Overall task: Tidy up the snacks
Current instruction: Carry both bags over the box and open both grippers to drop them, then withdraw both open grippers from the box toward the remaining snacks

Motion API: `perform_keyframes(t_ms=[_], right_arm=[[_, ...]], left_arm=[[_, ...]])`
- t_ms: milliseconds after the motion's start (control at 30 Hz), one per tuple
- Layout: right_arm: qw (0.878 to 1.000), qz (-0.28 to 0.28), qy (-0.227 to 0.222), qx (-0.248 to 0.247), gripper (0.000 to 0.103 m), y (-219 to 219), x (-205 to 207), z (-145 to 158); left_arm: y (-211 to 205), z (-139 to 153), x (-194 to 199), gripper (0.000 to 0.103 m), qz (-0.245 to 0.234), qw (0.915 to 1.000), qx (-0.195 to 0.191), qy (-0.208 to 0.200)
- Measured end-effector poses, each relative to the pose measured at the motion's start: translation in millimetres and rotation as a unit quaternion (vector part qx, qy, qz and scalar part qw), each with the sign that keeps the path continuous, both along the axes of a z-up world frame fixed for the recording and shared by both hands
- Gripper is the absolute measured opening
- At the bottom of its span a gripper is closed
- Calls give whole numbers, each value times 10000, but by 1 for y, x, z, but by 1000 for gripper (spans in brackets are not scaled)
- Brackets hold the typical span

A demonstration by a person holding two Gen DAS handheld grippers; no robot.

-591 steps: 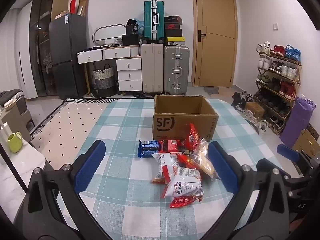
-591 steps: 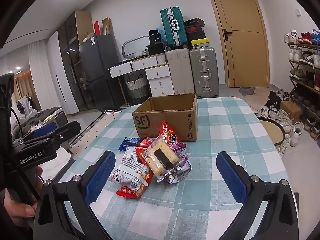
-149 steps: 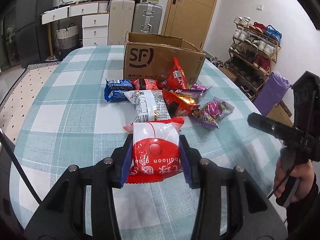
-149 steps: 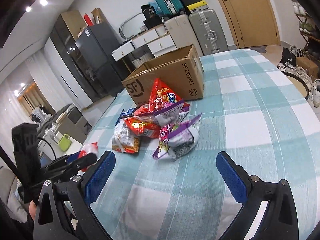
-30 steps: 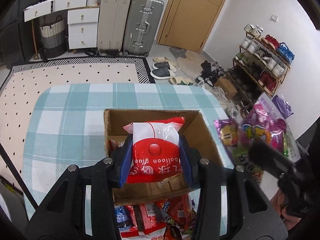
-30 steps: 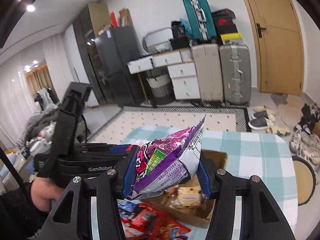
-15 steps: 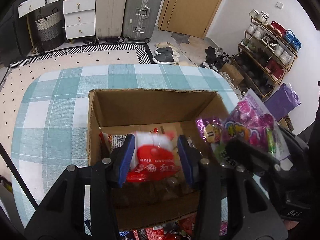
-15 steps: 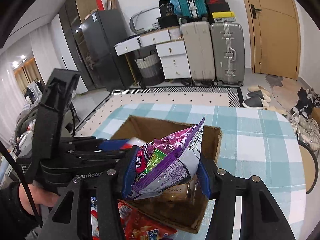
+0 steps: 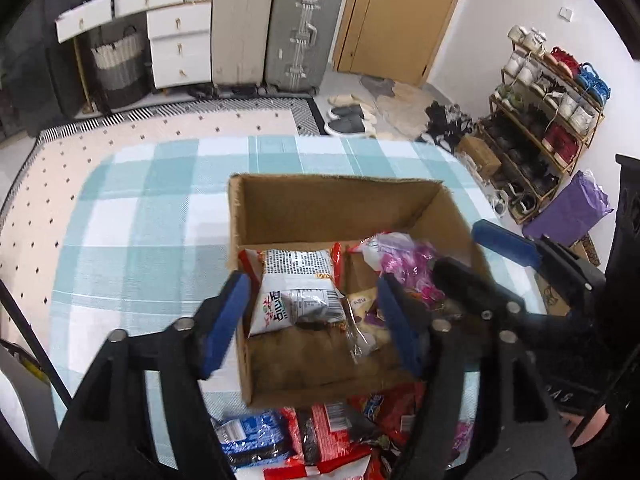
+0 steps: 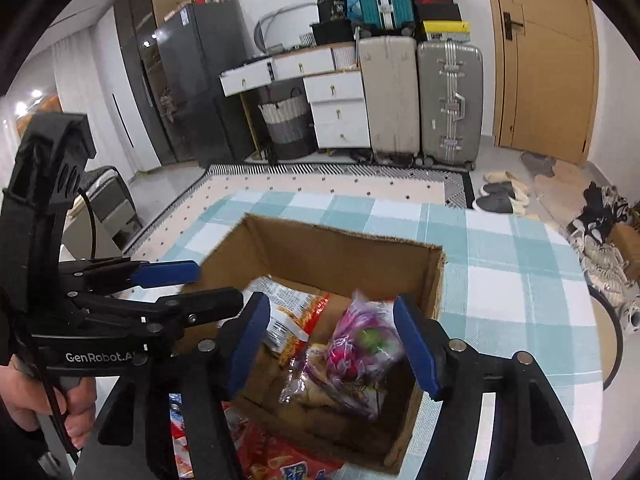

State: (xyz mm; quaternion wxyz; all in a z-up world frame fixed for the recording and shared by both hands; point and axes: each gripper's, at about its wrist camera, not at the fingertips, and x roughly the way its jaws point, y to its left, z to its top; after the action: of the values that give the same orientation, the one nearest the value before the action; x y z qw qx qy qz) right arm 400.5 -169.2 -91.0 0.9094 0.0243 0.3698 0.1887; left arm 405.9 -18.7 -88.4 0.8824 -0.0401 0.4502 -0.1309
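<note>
Now both jaws just opening, empty — crinkly packets in cardboard box.

Table carried teal-and-white checked cloth, its far edge toward patterned rug. Open cardboard box stood directly on cloth near middle of tabletop, well clear of far edge. Loose snack packets lay on cloth against box's near wall, toward near edge: blue packet leftmost, red ones beside it.
</note>
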Motion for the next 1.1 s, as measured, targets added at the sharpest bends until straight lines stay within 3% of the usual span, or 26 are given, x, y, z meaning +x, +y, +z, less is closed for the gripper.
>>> perform_keyframes(t_ms=[133, 400, 533, 900, 1067, 1100], right_arm=[[9997, 17, -237, 55, 67, -4, -24, 22], [9966, 133, -815, -11, 84, -3, -91, 64], [9946, 111, -1029, 70, 88, -6, -126, 78], [9864, -22, -1578, 459, 92, -19, -231, 81], [9809, -131, -1723, 888, 101, -27, -276, 70], [9802, -117, -1766, 891, 101, -26, -284, 66]], left_arm=[[7, 20, -25, 70, 33, 9998, -76, -192], [16, 65, -86, 79, 103, 9975, -126, -684], [20, 83, -123, 81, 115, 9959, -78, -891], [31, 112, -238, 81, 399, 9864, 139, -1591], [40, 118, -300, 91, 591, 9823, -67, -1775], [42, 116, -310, 97, 611, 9818, -118, -1793]])
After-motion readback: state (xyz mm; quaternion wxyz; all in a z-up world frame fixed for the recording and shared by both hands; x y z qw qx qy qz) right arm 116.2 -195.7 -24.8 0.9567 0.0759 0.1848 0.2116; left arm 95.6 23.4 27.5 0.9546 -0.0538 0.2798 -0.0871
